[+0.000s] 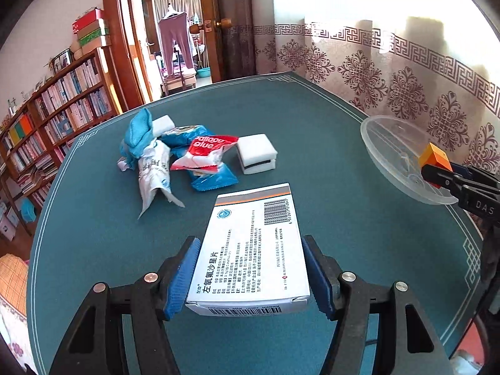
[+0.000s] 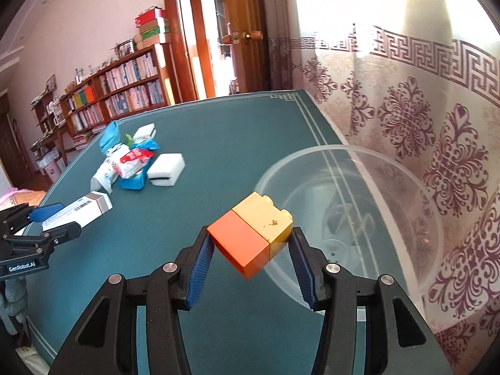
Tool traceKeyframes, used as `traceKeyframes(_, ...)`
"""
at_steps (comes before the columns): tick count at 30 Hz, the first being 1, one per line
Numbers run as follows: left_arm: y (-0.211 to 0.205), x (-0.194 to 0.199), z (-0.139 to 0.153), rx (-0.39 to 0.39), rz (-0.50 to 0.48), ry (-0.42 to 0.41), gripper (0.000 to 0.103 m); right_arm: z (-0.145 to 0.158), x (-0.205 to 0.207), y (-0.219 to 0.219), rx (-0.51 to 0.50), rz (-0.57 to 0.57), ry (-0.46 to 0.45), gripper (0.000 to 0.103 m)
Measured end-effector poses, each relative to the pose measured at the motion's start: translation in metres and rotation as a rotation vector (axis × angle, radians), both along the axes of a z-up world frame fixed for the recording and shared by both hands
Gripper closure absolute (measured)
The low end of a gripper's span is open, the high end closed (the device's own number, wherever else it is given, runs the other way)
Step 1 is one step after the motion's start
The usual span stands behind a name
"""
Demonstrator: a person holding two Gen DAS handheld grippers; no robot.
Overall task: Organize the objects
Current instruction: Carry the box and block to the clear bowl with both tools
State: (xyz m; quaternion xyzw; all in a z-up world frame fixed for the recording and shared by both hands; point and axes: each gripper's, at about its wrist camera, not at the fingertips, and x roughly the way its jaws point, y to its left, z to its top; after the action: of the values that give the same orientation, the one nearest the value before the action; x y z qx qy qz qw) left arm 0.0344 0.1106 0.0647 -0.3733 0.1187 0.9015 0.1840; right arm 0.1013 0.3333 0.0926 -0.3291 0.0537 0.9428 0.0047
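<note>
The left claw (image 1: 250, 276) is clamped by its ribbed blue pads on a flat white cardboard medicine box (image 1: 250, 247) printed with black text and barcodes, lifted clear of the teal felt-like worktop (image 1: 312, 162) with its pale line border. The right claw (image 2: 251, 268) grips a joined pair of hard plastic studded blocks, one orange and one yellow (image 2: 251, 236), its pads pressing on either side; the pair hangs above the near rim of a wide, shallow, clear plastic bowl (image 2: 390, 168) that sits at the worktop's right edge, just beside a sheer patterned curtain (image 2: 437, 125). Toward the far left of the worktop lies a loose heap: a crumpled blue cloth (image 1: 137, 134), a wrinkled white printed plastic bag (image 1: 154, 175), a glossy red and white packet (image 1: 207, 153) and a shiny blue wrapper (image 1: 214, 179) under it. Just beside the heap stands a soft white sponge block with a dark slit (image 1: 257, 154), and a second white sponge (image 1: 162, 125) peeks out behind the cloth. Open worktop lies between the heap and the bowl. Beyond the worktop are a wooden bookshelf (image 1: 62, 106) packed with books and an open wooden door (image 1: 218, 25).
</note>
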Motion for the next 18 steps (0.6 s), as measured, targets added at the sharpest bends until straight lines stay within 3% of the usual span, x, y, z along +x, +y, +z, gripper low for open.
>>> traceKeyframes(9,0.060,0.001,0.007,-0.012,-0.114,0.001,0.035,-0.015,0.005,0.053,0.020,-0.137,-0.031,0.052)
traceKeyframes(18,0.114,-0.004,0.017,-0.008,-0.220,0.007,0.035,-0.021,0.008,0.068,0.062,-0.197,-0.038,0.052)
